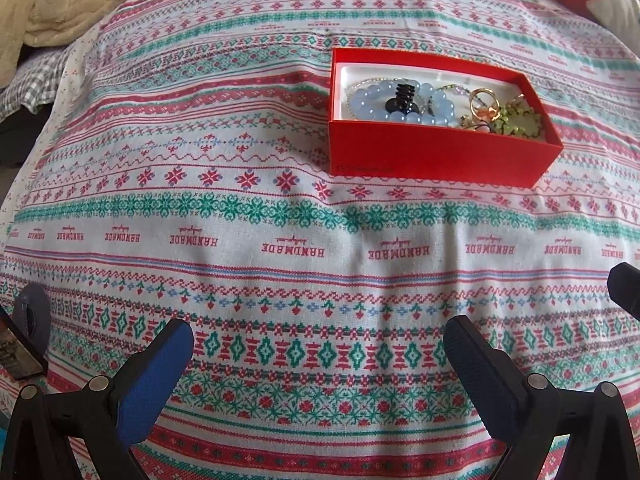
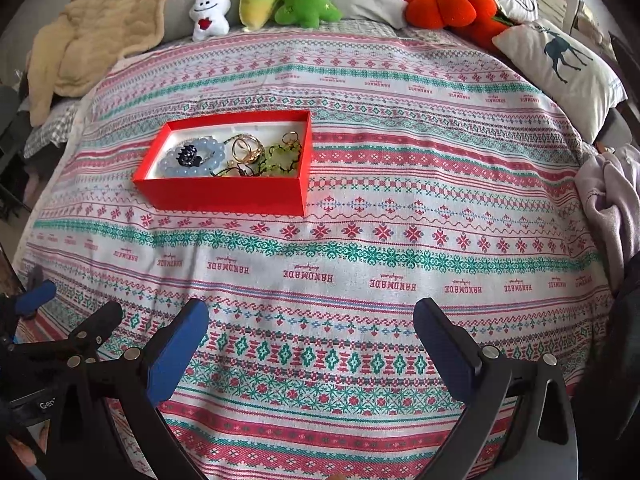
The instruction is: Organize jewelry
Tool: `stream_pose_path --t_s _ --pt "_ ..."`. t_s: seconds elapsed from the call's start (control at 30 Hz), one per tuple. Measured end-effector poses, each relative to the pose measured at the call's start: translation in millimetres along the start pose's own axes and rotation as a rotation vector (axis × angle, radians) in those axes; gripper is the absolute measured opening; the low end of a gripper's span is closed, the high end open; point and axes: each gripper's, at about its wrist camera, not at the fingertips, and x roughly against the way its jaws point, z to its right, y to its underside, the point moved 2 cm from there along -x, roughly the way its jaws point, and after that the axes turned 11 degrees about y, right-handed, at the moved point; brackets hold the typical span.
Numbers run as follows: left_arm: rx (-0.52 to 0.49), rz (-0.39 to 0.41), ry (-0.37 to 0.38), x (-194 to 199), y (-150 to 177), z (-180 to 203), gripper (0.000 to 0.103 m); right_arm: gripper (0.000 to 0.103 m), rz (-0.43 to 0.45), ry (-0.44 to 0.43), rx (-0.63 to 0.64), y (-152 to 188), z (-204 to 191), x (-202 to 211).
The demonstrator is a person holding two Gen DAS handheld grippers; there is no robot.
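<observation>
Bed covered by a patterned "HANDMADE" cloth (image 2: 360, 272), red, green and white bands; no loose jewelry visible on it in either view. Plush toys and pillows line the far edge at 12 o'clock.

Red box (image 2: 224, 194) sits on the cloth, at about 10 o'clock from the right gripper and about 1 o'clock from the left gripper, well apart from both. White liner inside.

Contents, left to right in the right wrist view: pale blue bead bracelet (image 2: 208, 156) with a small black clip (image 2: 188, 154) lying on it; gold rings (image 2: 246, 148) mid-box; green pendant piece (image 2: 282, 158) at the right end. All inside the box walls.

Left gripper (image 1: 318, 354): fingers spread wide, nothing between them, over bare cloth. Right gripper (image 2: 310, 338): same, fingers wide apart, empty.

Judgement: collecting step looks finished or near it; pieces lie heaped, not sorted. Next move, if any, calls for reaching forward into the box and a fine pinch on a single small item without snagging chains.
</observation>
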Motion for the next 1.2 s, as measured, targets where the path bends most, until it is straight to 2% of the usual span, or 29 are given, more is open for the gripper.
stream_pose_path --t_s 0.57,1.2 --pt "0.001 0.002 -0.008 0 -2 -2 0.103 0.103 -0.032 0.006 0.023 0 -16 -7" --pt "-0.002 0.001 -0.009 1 -2 -2 0.103 0.103 -0.036 0.015 0.016 0 -13 -8"
